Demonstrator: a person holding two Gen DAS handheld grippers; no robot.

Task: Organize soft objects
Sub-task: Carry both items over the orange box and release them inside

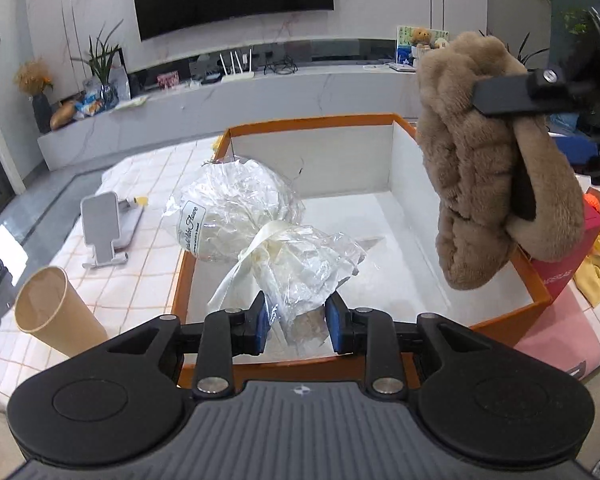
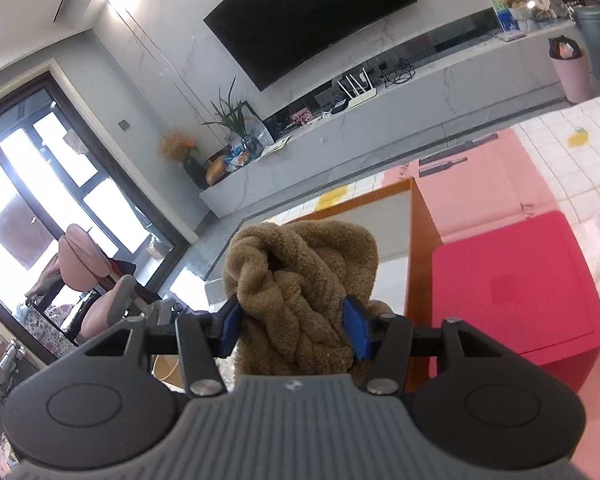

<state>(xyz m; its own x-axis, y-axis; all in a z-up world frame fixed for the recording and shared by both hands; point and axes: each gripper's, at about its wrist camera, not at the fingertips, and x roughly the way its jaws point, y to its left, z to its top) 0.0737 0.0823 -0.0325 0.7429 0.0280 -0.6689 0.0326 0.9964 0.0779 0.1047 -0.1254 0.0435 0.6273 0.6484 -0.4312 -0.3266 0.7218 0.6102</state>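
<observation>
Left gripper: fingers clamped on the neck of the wrapped bundle, which hangs over the near left corner of the orange box on the worktop. Right gripper: fingers clamped on the brown plush slippers, held above the box's right wall. Risks, as judged: slick wrapping may slide free; the bundle may catch the box rim; the paper cup nearby could be knocked.

Wrapped bundle in box; cup left of it
</observation>
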